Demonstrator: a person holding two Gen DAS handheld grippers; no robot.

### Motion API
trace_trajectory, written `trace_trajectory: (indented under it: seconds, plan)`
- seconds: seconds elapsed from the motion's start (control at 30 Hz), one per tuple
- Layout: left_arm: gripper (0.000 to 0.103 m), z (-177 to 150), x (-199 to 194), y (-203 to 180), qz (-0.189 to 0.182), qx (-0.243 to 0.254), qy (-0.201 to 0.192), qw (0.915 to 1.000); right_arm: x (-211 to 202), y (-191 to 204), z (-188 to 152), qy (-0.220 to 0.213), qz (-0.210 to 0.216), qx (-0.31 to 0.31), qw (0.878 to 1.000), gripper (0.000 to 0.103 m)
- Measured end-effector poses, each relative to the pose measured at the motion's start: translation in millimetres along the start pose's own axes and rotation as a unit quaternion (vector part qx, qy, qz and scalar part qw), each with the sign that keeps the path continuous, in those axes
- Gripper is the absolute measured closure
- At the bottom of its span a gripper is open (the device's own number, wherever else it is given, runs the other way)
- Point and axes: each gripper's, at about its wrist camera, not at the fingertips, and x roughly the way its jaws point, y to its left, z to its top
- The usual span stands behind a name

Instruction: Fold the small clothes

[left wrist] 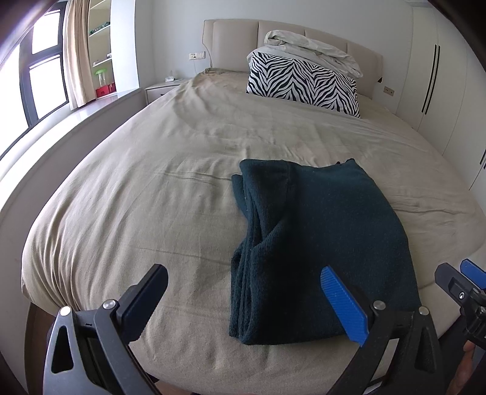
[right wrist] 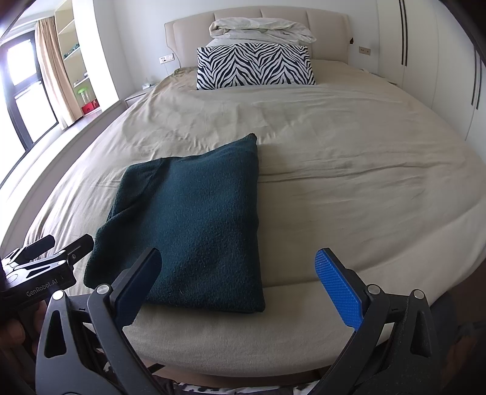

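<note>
1. Our left gripper (left wrist: 243,299) stands wide open and holds nothing; its blue finger hangs over the near left part of the dark green garment (left wrist: 306,243), its black finger over bare sheet.
2. Our right gripper (right wrist: 240,281) is equally spread and empty, its black finger over the garment's near right corner, its blue finger over the bed (right wrist: 349,170) beyond the cloth.
3. The garment lies just ahead of both grippers, near the bed's front edge, already a compact rectangle with stacked layers showing along its left side.
4. We judge the fold nearly or fully done. If one more fold is wanted, we should pinch the two near corners together, catch all layers, lift evenly and lay them onto the far edge without dragging the pile.
5. Loose left-side layers may slip, so the left pinch should go deep.
6. Farther off, by the headboard, sit a zebra pillow (right wrist: 255,65) and a bundled pale duvet (right wrist: 261,29).
7. Count: two grippers, one garment, one pillow, one duvet.
</note>
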Motion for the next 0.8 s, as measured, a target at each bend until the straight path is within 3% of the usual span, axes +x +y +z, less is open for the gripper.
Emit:
trace_trajectory:
  seconds: [0.8]
  plan:
    - [0.0,-2.5,-0.6,-0.6,0.0,-0.007,0.002,1.0,1.6,-2.5,-3.2,0.004,0.0,-0.001,1.0,0.0]
